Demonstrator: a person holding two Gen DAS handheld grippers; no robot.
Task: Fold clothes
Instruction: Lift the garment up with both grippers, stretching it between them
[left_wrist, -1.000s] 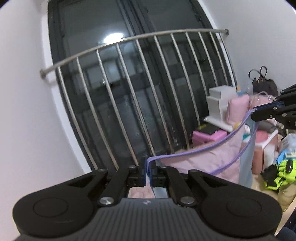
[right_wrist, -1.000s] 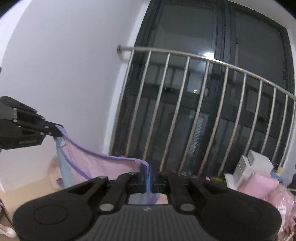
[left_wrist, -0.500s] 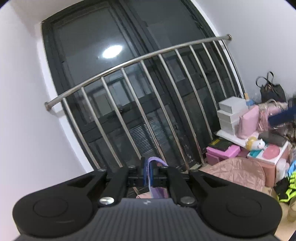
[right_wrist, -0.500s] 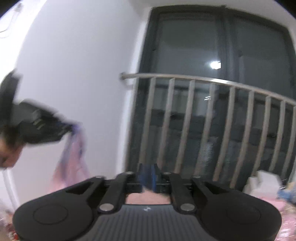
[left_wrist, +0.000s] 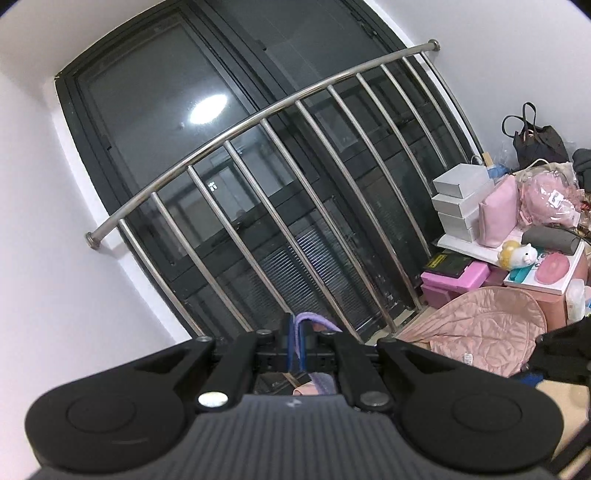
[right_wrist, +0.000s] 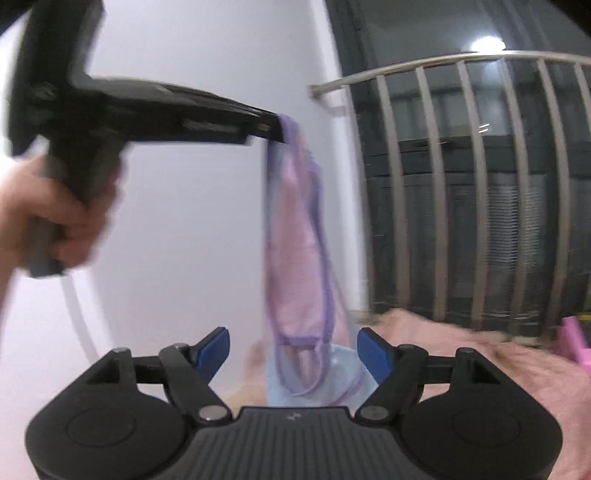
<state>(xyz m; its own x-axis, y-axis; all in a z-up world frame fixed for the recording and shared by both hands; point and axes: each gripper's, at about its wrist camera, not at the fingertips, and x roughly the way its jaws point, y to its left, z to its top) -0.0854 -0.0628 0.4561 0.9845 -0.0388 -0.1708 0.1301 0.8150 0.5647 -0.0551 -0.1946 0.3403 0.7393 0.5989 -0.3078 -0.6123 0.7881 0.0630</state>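
L tool (left_wrist: 296, 347) is pinched tight on the purple hem of the pink garment (right_wrist: 295, 254), which hangs limp from its tips, w/ the lower end dangling between the R tool's (right_wrist: 293, 350) blue pads (right_wrist: 373, 350). R tool is spread wide, gripping nothing. Steel railing (left_wrist: 280, 206) at 12 o'clock, pink quilt (left_wrist: 476, 332) at 3.

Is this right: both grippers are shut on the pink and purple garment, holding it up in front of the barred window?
Not quite. Only the left gripper is shut on the garment, which hangs from it. The right wrist view shows the right gripper open, its blue pads apart. The barred window part holds.
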